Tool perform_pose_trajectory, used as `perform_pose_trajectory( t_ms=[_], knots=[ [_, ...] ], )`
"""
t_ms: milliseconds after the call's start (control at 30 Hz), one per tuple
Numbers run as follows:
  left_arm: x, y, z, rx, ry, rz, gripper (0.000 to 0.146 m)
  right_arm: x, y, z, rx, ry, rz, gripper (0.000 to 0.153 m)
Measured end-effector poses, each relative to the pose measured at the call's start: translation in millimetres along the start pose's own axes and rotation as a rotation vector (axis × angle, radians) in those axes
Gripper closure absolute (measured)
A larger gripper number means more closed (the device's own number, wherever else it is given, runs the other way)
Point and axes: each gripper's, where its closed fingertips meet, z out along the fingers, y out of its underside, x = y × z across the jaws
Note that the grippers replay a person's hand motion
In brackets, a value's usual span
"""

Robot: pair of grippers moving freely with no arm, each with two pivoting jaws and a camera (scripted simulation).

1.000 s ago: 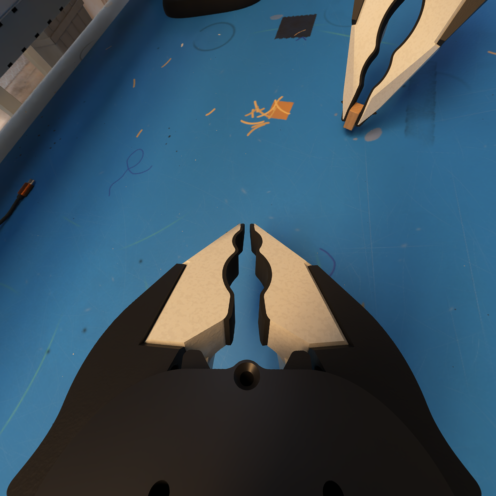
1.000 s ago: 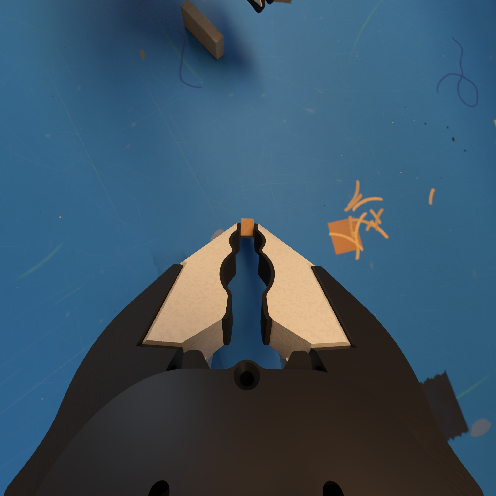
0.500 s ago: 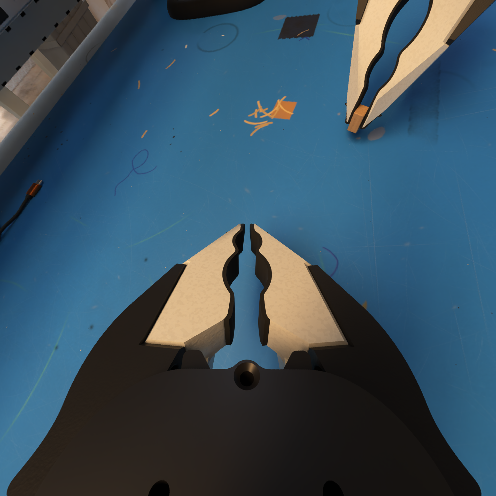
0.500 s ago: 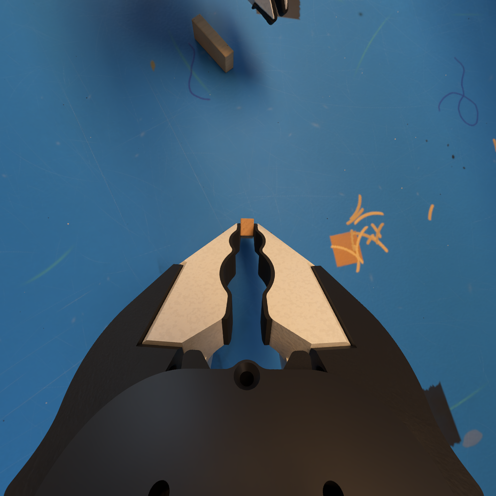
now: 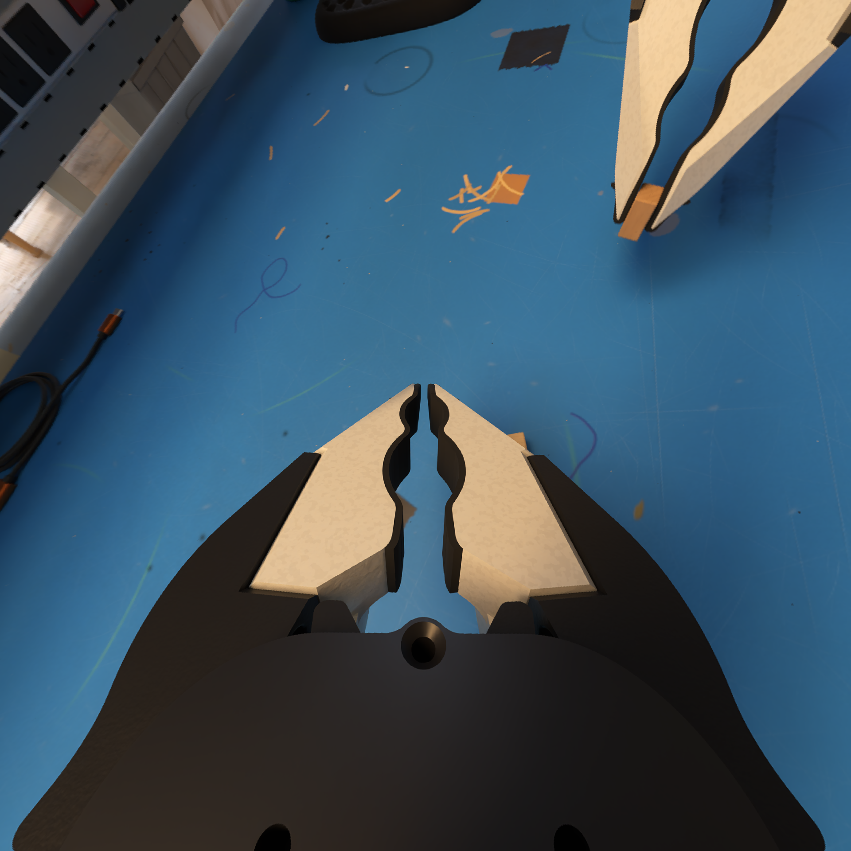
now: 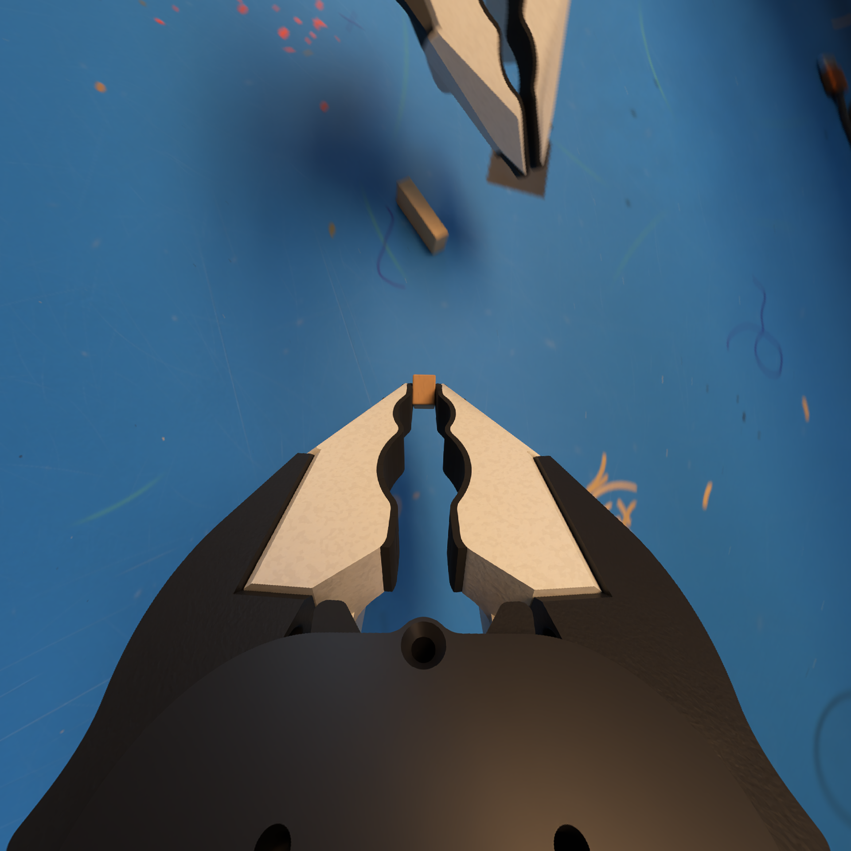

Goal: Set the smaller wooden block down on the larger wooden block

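Note:
My right gripper (image 6: 424, 391) is shut on the smaller wooden block (image 6: 424, 390), a small orange-tan piece pinched at the fingertips above the blue table. The larger wooden block (image 6: 421, 216), a long tan bar, lies on the table ahead and slightly left. In the left wrist view the right gripper (image 5: 638, 216) hangs at the upper right, holding the small block (image 5: 641, 209). My left gripper (image 5: 424, 387) is shut, and a tan corner (image 5: 516, 440) peeks out from under its fingers. It also shows in the right wrist view (image 6: 529, 161), with a flat brownish square (image 6: 518, 182) at its tips; I cannot tell whether it is held.
A black cable with orange plugs (image 5: 46, 391) lies at the left edge, beside a grey rail and power strip (image 5: 69, 92). A dark object (image 5: 391, 18) sits at the far end. An orange scrap with shavings (image 5: 506, 191) and a dark patch (image 5: 534, 46) lie flat.
My right gripper has moved forward with the small block; the larger block and the left gripper now appear nearer. The left wrist view has pulled back, bringing the cable into view.

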Motion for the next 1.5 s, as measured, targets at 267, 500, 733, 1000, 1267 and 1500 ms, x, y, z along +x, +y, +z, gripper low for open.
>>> perform_pose_trajectory(
  t_ms=[267,500,733,1000,1267,1500],
  knots=[
    [-9,4,-31,0.006,-0.052,-0.032,0.144,-7,-53,34,0.014,-0.156,-0.222,0.144],
    [5,22,-54,0.004,-0.046,-0.1,0.144,-10,-60,55,-0.005,-0.217,-0.285,0.144],
    [13,39,-51,0.009,-0.011,-0.172,0.144,-8,-65,69,-0.003,-0.263,-0.325,0.144],
    [13,45,-46,0.004,-0.001,-0.18,0.144,-1,-74,86,-0.026,-0.328,-0.37,0.144],
    [14,50,-42,-0.009,0.007,-0.179,0.144,-4,-74,99,-0.057,-0.403,-0.392,0.144],
    [14,51,-41,-0.011,0.013,-0.181,0.144,-3,-71,104,-0.07,-0.427,-0.393,0.144]
  ],
)
